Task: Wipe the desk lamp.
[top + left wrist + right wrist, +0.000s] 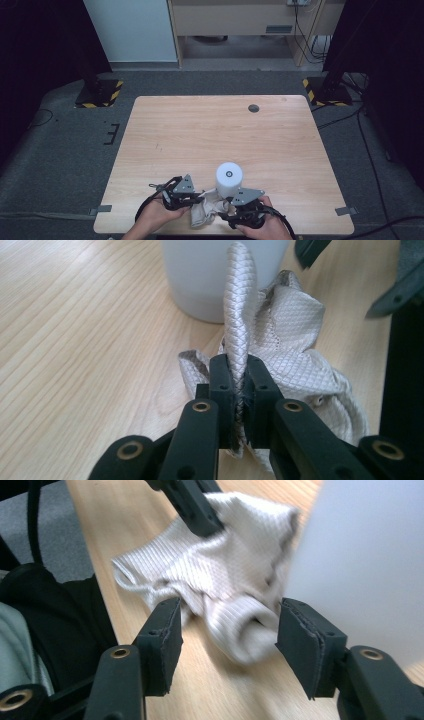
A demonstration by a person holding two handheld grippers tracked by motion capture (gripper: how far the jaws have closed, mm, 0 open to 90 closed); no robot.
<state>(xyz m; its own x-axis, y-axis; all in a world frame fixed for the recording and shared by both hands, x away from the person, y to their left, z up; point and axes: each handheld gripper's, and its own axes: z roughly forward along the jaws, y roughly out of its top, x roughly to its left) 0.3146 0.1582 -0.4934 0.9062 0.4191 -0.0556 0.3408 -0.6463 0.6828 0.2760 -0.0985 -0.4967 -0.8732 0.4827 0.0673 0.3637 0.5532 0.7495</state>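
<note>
**Left gripper has the cloth, right one's hovering over it**

The crumpled off-white cloth (205, 212) sits at the near edge of the wooden table (200, 130), touching the base of a white cylinder-shaped container (229, 180) that stands just behind it. The left gripper (197, 199) is clenched on a standing fold of the cloth; in the left gripper view you can see the quilted, diamond-pattern fabric (240, 330) pinched tight between the pads (222, 385). The right gripper (227, 210) has released: its jaws stand apart with a rolled bit of the cloth (235, 630) lying between them, pads not pressing on it.

My read: this is the get-a-hold stage of spreading or folding the cloth, one side secured, the other looking for its spot. The next move probably calls for the right gripper to pick an edge or corner rather than the bunched middle, and to stay clear of that container so it doesn't tip.

Labels or writing: none I can read anywhere. The container is plain white, with just a small dark ring on its top.
</note>
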